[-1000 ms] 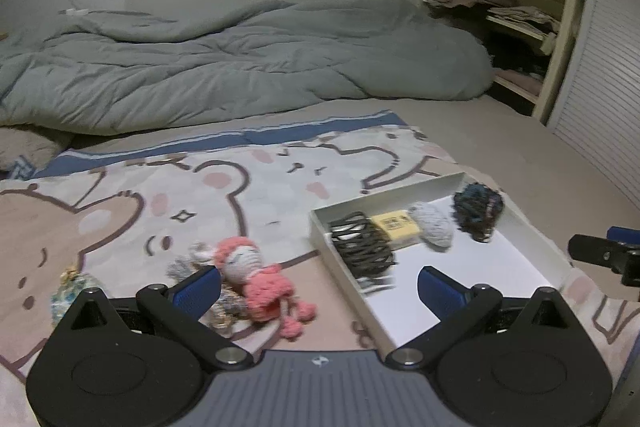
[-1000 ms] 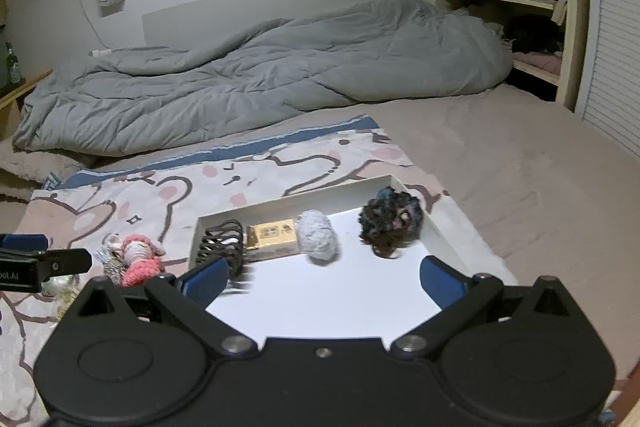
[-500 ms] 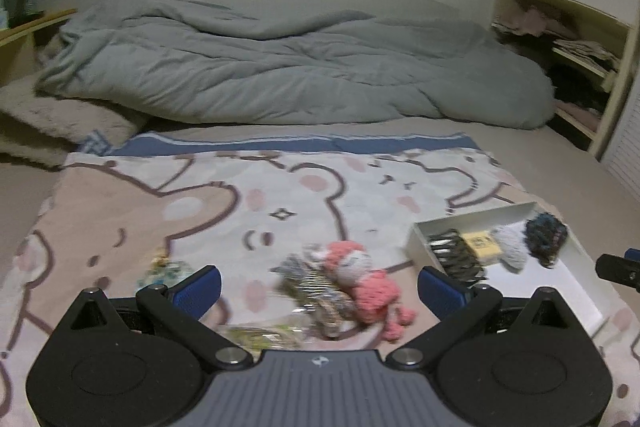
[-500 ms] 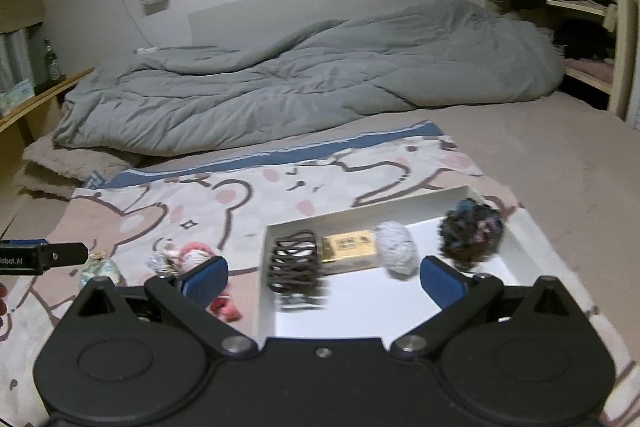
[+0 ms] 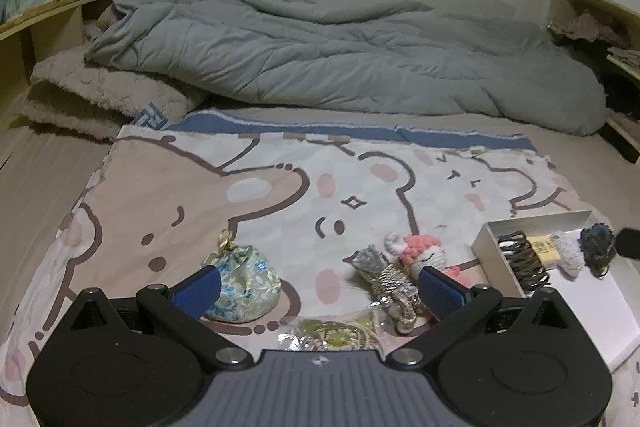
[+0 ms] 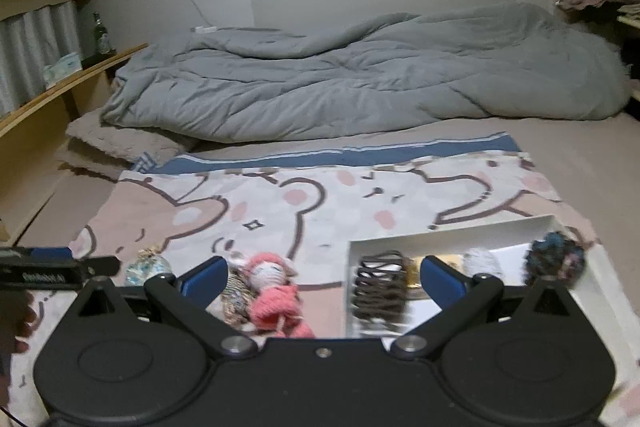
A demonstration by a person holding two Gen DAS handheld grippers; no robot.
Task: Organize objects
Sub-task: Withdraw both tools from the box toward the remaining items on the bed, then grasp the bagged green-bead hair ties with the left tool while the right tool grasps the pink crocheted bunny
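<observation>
Four loose trinkets crowd between left claw, spread wide, empty: floral pouch, pink doll. Risks snagging neighbours. Right claw likewise wide, empty.

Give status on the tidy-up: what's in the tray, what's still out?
Done: white tray holds black hair ties, a yellow pack, a grey scrunchie and a dark scrunchie.
In hand: nothing; left gripper and right gripper are open.
Left: floral pouch, pink crochet doll, striped item.
</observation>
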